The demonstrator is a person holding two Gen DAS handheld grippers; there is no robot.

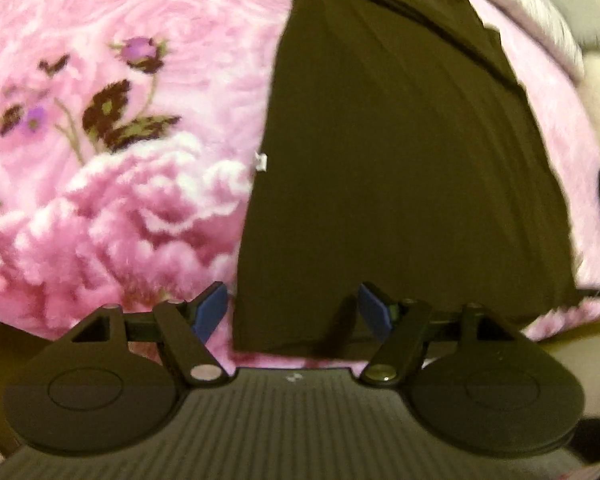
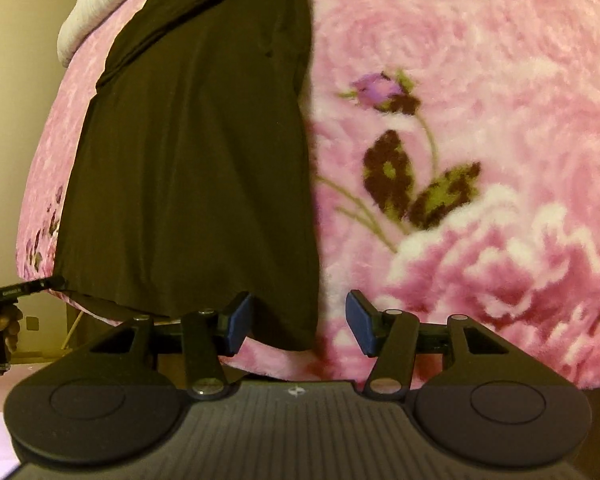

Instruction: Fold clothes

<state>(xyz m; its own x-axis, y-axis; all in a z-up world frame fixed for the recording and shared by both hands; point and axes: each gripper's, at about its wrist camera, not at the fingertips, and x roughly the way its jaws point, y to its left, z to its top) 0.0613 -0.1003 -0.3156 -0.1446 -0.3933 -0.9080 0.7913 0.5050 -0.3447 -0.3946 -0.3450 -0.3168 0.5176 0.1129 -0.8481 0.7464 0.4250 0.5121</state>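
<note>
on the pink floral blanket (image 1: pixel 120 200) a dark garment (image 1: pixel 400 180) lay as a long narrow strip with straight side edges, apparently folded lengthwise; crosswise folds looked left to do. left gripper (image 1: pixel 292 312) and right gripper (image 2: pixel 296 322) hovered at its near hem, tongs apart, holding nothing.

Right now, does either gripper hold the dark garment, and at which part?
Nothing is held. The left gripper and the right gripper are both open, each near a near-edge corner of the dark garment on the pink blanket.
</note>
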